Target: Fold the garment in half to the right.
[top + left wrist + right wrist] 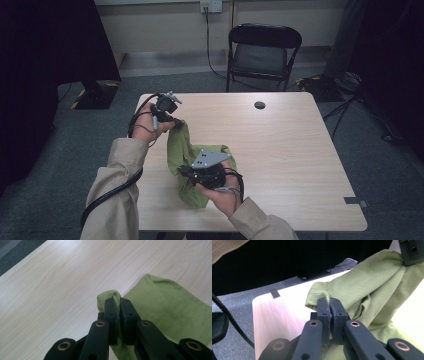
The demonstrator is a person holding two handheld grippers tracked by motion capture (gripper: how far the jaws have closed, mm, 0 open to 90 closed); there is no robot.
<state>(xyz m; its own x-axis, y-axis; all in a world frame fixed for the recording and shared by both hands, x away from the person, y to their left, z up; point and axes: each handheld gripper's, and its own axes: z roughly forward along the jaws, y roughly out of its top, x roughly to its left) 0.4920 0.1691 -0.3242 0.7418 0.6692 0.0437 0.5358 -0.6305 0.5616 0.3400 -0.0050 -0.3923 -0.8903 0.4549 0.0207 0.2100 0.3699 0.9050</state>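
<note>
A green cloth point(187, 159) hangs between my two grippers above the wooden table point(280, 150). My left gripper point(176, 122) is shut on one corner of the cloth, lifted at the table's left side. In the left gripper view the jaws pinch a folded edge of the cloth point(160, 302), with my left gripper point(119, 301) closed tight. My right gripper point(186, 171) is shut on another edge nearer the front. The right gripper view has the cloth point(362, 287) bunched around my right gripper point(329, 301), and the left gripper's jaw at top right.
A black folding chair point(264, 50) stands beyond the table's far edge. A dark round hole point(259, 105) sits in the tabletop near the back. A small dark tag point(356, 201) lies at the front right corner. Cables trail on the floor at right.
</note>
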